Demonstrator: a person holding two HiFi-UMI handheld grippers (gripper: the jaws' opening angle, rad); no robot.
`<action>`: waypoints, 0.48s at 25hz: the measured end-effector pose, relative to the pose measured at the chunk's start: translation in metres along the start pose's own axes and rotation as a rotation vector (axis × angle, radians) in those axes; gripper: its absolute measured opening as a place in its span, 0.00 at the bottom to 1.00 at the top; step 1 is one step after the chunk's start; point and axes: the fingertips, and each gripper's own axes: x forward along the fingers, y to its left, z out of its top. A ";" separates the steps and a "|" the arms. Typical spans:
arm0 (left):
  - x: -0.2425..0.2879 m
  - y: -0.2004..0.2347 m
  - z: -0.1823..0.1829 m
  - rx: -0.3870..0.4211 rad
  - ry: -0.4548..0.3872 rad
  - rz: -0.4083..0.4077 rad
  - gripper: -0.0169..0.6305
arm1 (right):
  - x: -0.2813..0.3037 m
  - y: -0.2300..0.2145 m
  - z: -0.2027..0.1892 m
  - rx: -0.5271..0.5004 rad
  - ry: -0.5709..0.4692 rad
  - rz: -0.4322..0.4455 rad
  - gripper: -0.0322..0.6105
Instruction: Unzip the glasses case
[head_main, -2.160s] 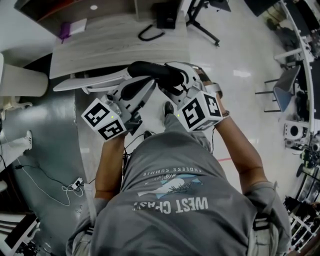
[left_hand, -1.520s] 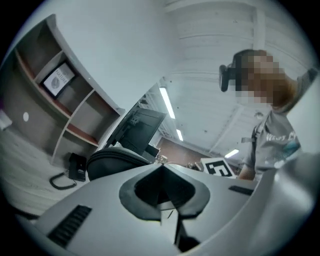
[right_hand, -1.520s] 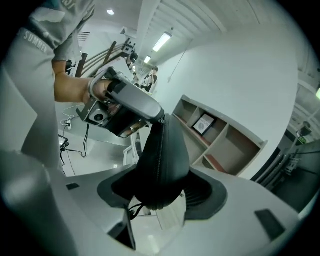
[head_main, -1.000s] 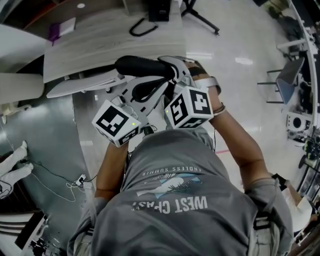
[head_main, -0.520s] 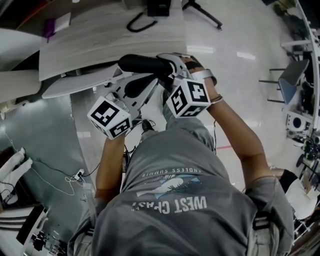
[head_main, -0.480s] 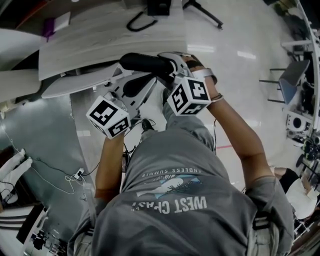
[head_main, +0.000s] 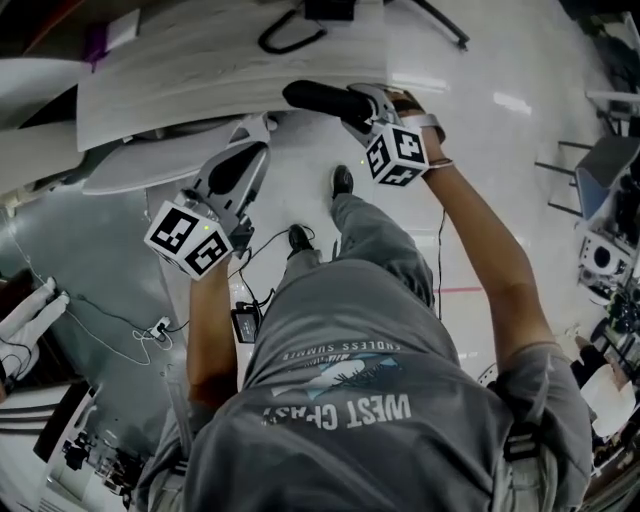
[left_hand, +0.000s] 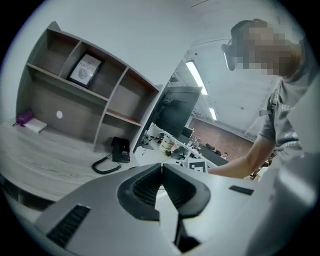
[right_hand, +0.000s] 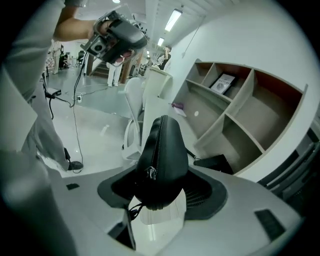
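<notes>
Case clamped, zip apparently closed.
My right gripper grips the black glasses case at far right; my left gripper, pinched shut and empty, hangs nearer left. I'd part its jaws slightly, then nip the zipper pull squarely.

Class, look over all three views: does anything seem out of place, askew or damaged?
Nothing looks damaged or spilled. The glasses case sits clamped in the right gripper, held off the desk; the left gripper is shut and empty.
</notes>
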 end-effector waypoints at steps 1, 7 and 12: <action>-0.001 0.008 -0.002 -0.005 0.004 0.015 0.03 | 0.010 -0.004 -0.008 -0.001 0.007 0.000 0.47; 0.003 0.037 -0.012 -0.044 0.020 0.088 0.03 | 0.065 -0.028 -0.061 -0.035 0.064 -0.014 0.47; 0.000 0.046 -0.016 -0.063 0.025 0.126 0.03 | 0.089 -0.047 -0.081 -0.108 0.094 -0.057 0.47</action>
